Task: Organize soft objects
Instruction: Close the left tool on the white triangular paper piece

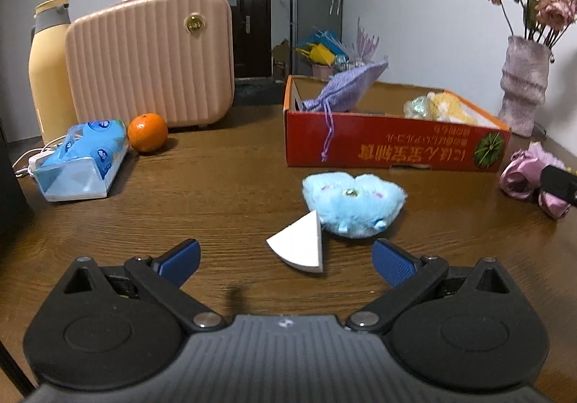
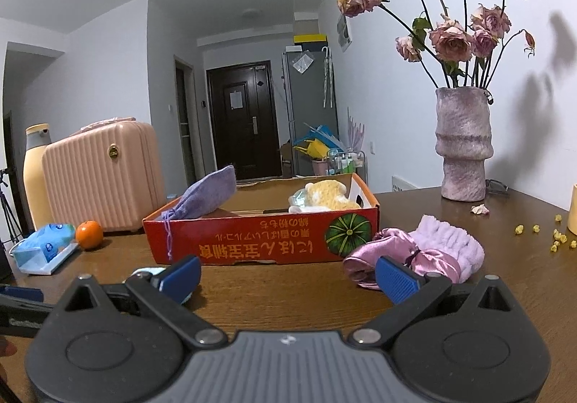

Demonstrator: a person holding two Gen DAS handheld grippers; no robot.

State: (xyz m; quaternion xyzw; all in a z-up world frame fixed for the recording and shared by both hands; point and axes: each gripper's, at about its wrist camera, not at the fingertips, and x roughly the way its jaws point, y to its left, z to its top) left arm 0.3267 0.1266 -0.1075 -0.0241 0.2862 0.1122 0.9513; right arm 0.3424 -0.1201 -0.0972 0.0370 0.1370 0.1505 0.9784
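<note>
A red cardboard box (image 1: 393,147) stands on the wooden table; it also shows in the right wrist view (image 2: 252,240). In it lie a purple drawstring pouch (image 1: 342,91) and a yellow plush toy (image 1: 447,109). A blue plush toy (image 1: 351,202) with a white tag (image 1: 301,248) lies in front of the box, just ahead of my open, empty left gripper (image 1: 285,264). A pink satin pouch (image 2: 382,255) and a lilac fluffy cloth (image 2: 450,244) lie right of the box. My right gripper (image 2: 288,275) is open and empty, its right finger next to the satin pouch.
A pink ribbed case (image 1: 151,56), a yellow flask (image 1: 50,71), an orange (image 1: 148,132) and a blue tissue pack (image 1: 81,159) stand at the left. A vase of dried roses (image 2: 463,143) stands at the right, with yellow crumbs (image 2: 555,240) nearby.
</note>
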